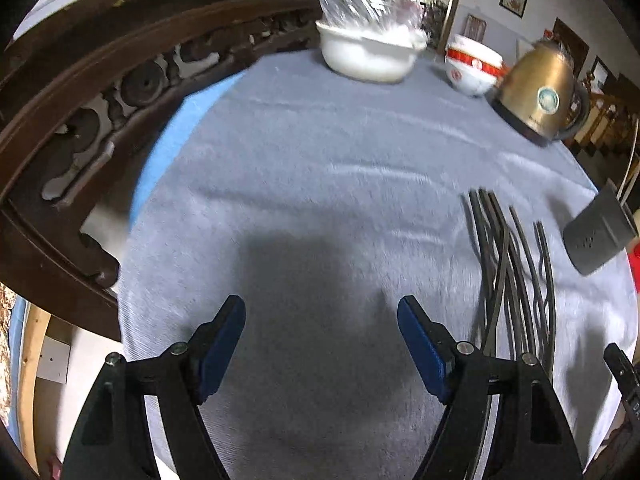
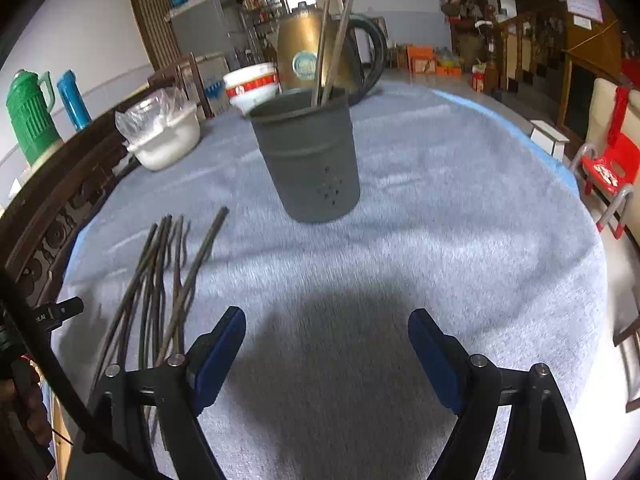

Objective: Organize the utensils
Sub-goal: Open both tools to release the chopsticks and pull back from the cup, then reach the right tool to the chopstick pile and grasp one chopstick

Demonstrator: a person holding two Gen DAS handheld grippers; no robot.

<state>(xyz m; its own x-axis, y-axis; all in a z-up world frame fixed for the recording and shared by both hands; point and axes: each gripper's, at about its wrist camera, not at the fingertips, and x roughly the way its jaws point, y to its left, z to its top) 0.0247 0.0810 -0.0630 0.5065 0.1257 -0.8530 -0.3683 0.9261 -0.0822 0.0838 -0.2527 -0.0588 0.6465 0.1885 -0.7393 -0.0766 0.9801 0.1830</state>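
Several dark chopsticks [image 1: 510, 264] lie in a loose bundle on the grey cloth, to the right of my left gripper [image 1: 322, 312], which is open and empty. In the right wrist view the same bundle [image 2: 168, 276] lies to the left of my right gripper [image 2: 326, 322], also open and empty. A grey holder cup [image 2: 310, 160] stands upright ahead of the right gripper with two chopsticks [image 2: 330, 40] standing in it. The cup shows at the right edge of the left wrist view [image 1: 598, 236].
A white bowl with a plastic bag [image 1: 370, 46], a red-and-white bowl [image 1: 472, 66] and a gold kettle [image 1: 538, 88] stand at the table's far side. A carved wooden chair back [image 1: 80, 92] borders the left. The grey cloth [image 2: 460, 220] covers the round table.
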